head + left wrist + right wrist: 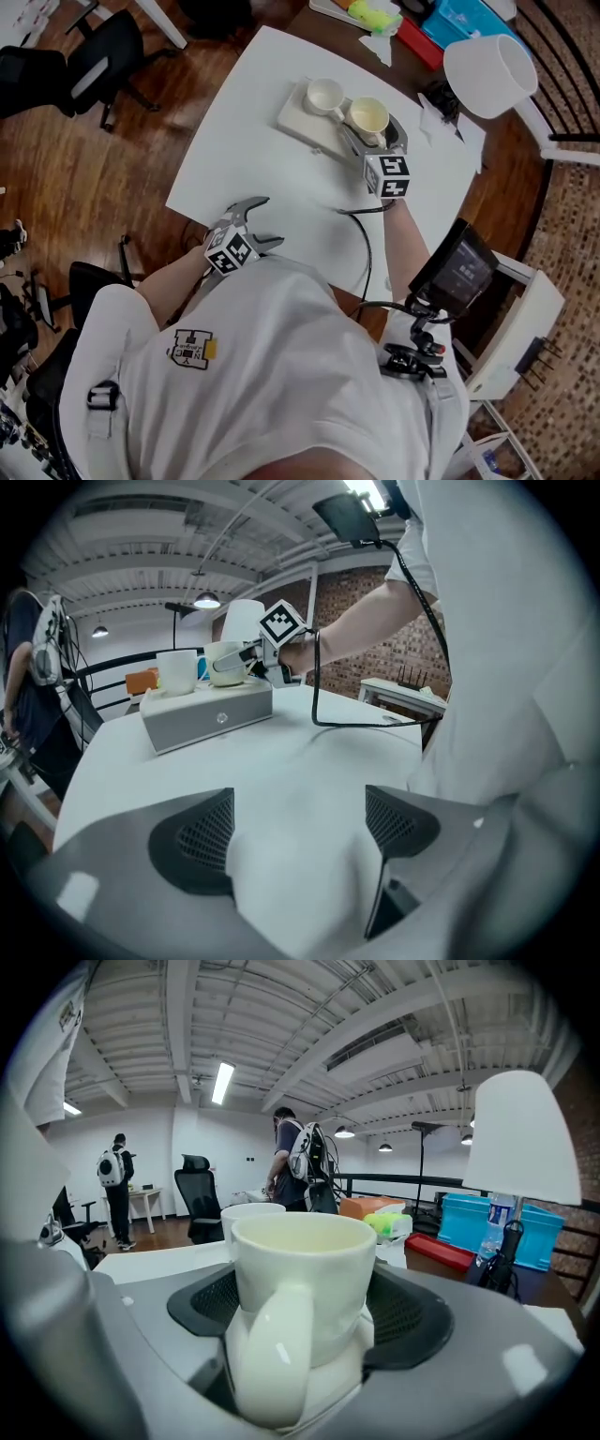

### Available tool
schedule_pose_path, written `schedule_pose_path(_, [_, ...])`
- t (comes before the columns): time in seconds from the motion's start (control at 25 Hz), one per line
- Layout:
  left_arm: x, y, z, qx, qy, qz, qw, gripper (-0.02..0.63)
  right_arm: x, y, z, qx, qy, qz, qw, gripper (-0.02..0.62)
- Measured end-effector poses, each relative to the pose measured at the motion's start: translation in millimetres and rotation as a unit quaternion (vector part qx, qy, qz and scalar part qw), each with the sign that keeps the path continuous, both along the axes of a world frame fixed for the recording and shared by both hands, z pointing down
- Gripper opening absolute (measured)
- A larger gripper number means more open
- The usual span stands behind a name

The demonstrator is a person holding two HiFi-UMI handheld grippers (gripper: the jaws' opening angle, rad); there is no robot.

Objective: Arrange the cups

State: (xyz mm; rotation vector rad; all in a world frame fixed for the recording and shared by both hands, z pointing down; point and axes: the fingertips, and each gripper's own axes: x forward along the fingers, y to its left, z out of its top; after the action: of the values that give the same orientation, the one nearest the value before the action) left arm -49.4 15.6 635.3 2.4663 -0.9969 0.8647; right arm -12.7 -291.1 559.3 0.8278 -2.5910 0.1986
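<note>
Right gripper view shows the right gripper (309, 1321) clamped on the cream cup (302, 1260), handle toward it, atop the grey box (298, 122) with the white cup (246, 1211) just beyond-left, while the left gripper (300, 827) hangs spread, empty, well apart over the tabletop (281, 752).

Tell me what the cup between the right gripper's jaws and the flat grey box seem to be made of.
Cup: probably glazed ceramic; cream, thick-walled, glossy highlights on the handle.
Box: unclear, perhaps matte plastic or painted metal; even pale grey, no shine.
</note>
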Motion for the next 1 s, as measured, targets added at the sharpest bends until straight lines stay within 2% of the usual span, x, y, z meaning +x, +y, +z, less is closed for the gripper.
schedule_pose_path(0.24, [-0.4,1.6,0.1,-0.002,-0.003,0.003,1.0,0.442,-1.3,9.5,4.0,0.019,0.01,-0.02,1.0,0.417])
schedule_pose_path(0.8, [-0.9,1.9,3.5,-0.002,-0.015,0.006,0.9999,0.442,-7.2,8.1,9.2,0.017,0.014,-0.034,0.999,0.417])
schedule_pose_path(1.0, [-2.7,3.4,4.4,-0.001,-0.024,-0.003,0.9997,0.442,-2.1,8.2,27.8,-0.01,0.033,-0.041,0.999,0.427])
